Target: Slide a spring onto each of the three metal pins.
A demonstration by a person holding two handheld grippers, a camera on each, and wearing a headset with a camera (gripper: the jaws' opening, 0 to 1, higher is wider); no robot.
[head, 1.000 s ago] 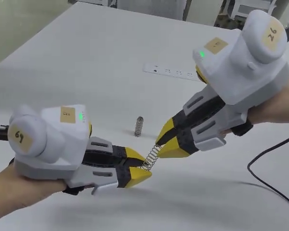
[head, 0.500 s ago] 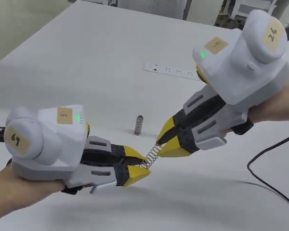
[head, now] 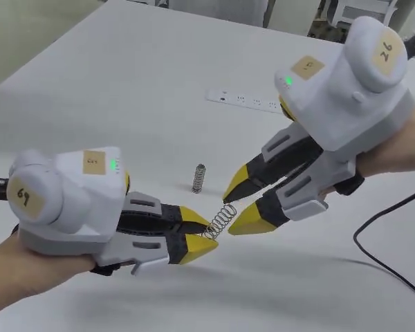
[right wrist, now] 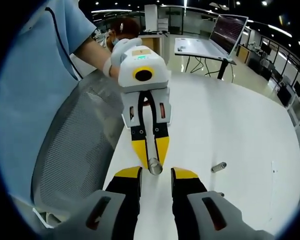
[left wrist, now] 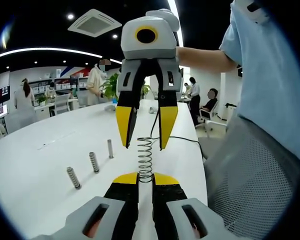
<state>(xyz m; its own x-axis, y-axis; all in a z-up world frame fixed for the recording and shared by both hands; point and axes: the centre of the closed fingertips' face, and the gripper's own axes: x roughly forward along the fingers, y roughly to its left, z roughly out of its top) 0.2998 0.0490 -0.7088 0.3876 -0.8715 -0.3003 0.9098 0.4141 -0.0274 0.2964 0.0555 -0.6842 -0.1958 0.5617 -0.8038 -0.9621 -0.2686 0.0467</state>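
The left gripper [head: 211,234] pinches a spring [head: 220,218]. At its one o'clock end, the right gripper [head: 227,215] has its jaws spread.

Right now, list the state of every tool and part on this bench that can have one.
left tool: shut on one end of the spring
right tool: open, jaws on either side of the spring's other end
spring: held off the table, not on a pin
far pin: standing, bare
middle pin: standing, spring on it
near pin: standing, spring on it
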